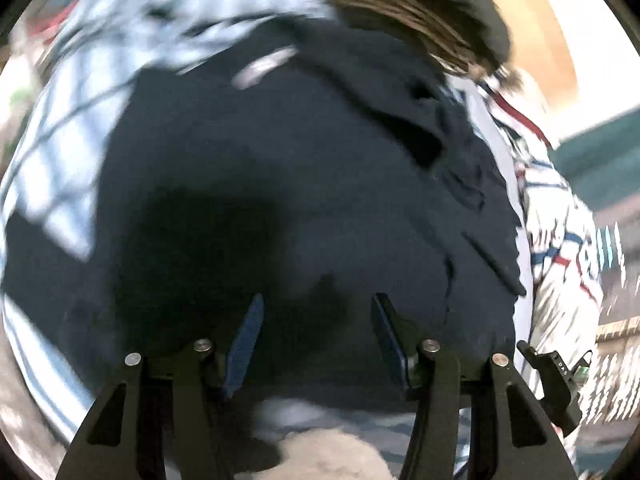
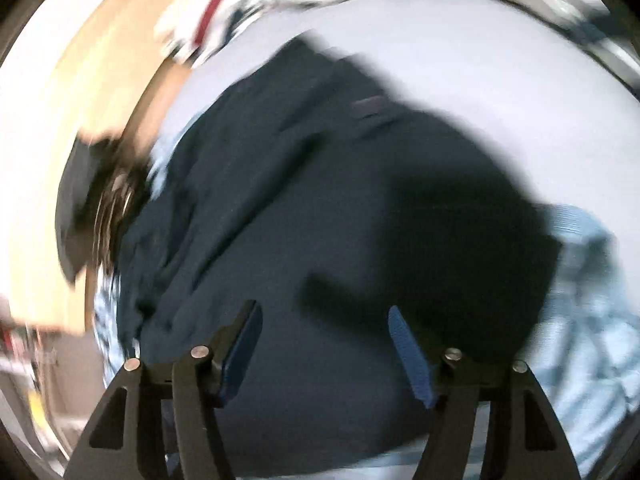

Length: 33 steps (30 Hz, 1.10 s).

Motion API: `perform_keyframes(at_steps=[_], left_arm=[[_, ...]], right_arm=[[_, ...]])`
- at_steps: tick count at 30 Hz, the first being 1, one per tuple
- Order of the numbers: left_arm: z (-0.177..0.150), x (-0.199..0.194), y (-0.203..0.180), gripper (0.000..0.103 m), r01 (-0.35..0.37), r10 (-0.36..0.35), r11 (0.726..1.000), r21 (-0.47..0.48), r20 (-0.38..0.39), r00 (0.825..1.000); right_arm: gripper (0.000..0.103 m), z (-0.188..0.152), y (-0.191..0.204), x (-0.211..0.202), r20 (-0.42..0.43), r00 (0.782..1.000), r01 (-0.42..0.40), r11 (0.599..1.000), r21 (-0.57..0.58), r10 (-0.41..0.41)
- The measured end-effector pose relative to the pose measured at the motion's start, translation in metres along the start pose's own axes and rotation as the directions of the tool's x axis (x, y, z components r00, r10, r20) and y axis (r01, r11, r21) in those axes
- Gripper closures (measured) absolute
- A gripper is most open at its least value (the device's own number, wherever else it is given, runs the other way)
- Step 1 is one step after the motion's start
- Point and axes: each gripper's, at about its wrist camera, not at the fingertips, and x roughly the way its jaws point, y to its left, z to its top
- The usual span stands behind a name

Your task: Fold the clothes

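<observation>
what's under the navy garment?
The navy garment lies on a pale sheet, with light blue checked fabric showing past its edges. How far that fabric extends beneath is covered.

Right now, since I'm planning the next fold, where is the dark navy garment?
The dark navy garment lies spread on the pale blue checked cloth, filling both wrist views below the open fingers, beside the white patterned fabric.
</observation>
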Motion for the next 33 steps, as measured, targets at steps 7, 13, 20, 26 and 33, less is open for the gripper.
perform_keyframes(at_steps=[7, 13, 20, 26, 33], left_arm=[[0.03, 0.059, -0.034, 0.046, -0.03, 0.049, 0.974, 0.226, -0.082, 0.995], [0.008, 0.066, -0.045, 0.046, 0.018, 0.012, 0.974, 0.226, -0.128, 0.992], [-0.004, 0.073, -0.038, 0.046, 0.02, 0.007, 0.986, 0.167, -0.163, 0.987], [-0.008, 0.07, -0.034, 0.046, 0.045, -0.025, 0.99, 0.132, -0.152, 0.988], [-0.013, 0.06, -0.022, 0.046, 0.104, -0.1, 0.994, 0.025, -0.122, 0.988]], right_arm=[[0.05, 0.024, -0.034, -0.015, 0.063, 0.994, 0.086, 0.996, 0.036, -0.089], [0.05, 0.049, 0.006, 0.012, 0.015, 0.983, 0.179, 0.936, -0.302, -0.183], [0.036, 0.061, 0.028, 0.042, -0.084, 0.969, 0.17, 0.876, -0.451, -0.232], [0.051, 0.076, -0.009, -0.001, -0.005, 0.985, 0.17, 0.969, -0.181, -0.173], [0.047, 0.064, -0.011, -0.026, -0.013, 0.993, 0.113, 0.962, -0.25, -0.12]])
